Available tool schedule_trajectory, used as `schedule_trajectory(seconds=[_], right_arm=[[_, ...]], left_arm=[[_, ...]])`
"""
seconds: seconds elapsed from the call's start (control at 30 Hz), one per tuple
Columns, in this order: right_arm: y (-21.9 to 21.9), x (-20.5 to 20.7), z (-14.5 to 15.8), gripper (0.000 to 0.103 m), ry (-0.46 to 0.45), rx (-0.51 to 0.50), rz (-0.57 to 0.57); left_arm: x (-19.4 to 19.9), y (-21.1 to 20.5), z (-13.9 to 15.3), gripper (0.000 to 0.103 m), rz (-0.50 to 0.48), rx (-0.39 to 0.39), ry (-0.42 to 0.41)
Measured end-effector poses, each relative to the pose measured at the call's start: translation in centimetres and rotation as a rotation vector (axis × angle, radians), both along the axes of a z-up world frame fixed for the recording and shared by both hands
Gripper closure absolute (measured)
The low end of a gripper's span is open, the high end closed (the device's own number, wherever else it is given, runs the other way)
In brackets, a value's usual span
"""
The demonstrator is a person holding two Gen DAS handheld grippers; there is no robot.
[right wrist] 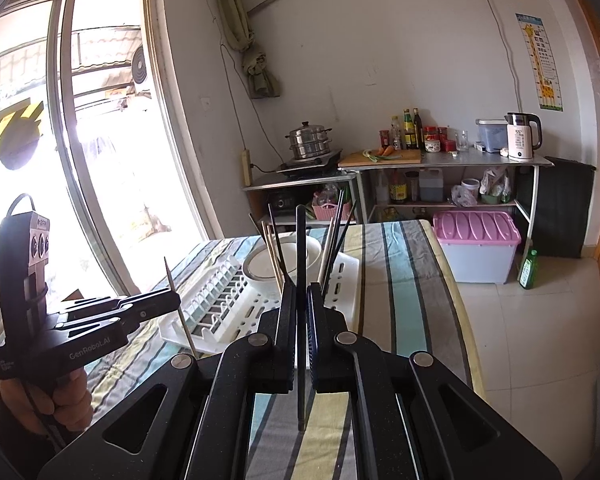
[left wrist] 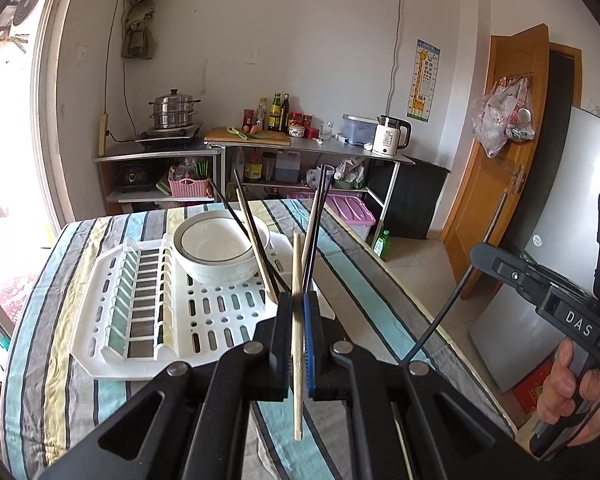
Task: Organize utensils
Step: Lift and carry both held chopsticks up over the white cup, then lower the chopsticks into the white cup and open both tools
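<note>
We have one chopstick in each hand. Our left tongs are clamped on a pale wooden chopstick, which stands nearly upright between the pads with its lower end hanging free above the striped tablecloth on the counter. Our right tongs are clamped on a slim black chopstick, also held almost vertical. Both sticks are clear of the counter and apart from each other.

The remaining chopsticks, some wooden and some black, stand leaning in two loose bunches at the near edge of the white perforated plastic drying rack, just beside the white ceramic bowl with a dark rim that sits on the rack. We cannot tell whether they rest in a holder there, since the tongs hide their bases.

We judge this the sorting step: one stick of each colour is lifted out, and each needs a place. The next move calls for carrying each stick to its own group without tilting it, and lowering it tip-first before the tongs let go, so it does not roll off the cloth.
</note>
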State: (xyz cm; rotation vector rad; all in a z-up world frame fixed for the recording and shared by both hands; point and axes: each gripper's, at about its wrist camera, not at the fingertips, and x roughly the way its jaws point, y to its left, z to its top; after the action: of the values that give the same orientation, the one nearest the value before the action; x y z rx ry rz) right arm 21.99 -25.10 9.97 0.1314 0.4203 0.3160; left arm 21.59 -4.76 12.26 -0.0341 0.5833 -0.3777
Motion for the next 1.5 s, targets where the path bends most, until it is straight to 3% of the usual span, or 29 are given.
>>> schedule_trajectory(seconds=[0.3,0.57,0.97,1.2,1.5], right_arm=[[0.7,3.7,2.3,0.098,-0.044,0.010,0.006],[0.9,6.9,3.4,0.098,-0.069,0.027,0.009],[1.8,11.5,1.2,0.098,-0.019,0.040,0.020],[1.4,13.2,-1.5,0.098,0.048,0.047,0.013],[1.0,14.0,-2.6,0.098,0.076,0.043,-0.007]], left_arm=[[5.1,-0.8,3.1,0.098,-0.004,-0.043,-0.043],[9.0,-1.2,3.9,0.098,0.007,-0.066,-0.063],[12.8,-1.7,1.2,0.098,0.014,-0.076,-0.028],[13.8,-1.6,-1.4,0.098,0.024,-0.069,0.025],[14.3,-1.1,-3.6,0.098,0.053,-0.066,0.066]])
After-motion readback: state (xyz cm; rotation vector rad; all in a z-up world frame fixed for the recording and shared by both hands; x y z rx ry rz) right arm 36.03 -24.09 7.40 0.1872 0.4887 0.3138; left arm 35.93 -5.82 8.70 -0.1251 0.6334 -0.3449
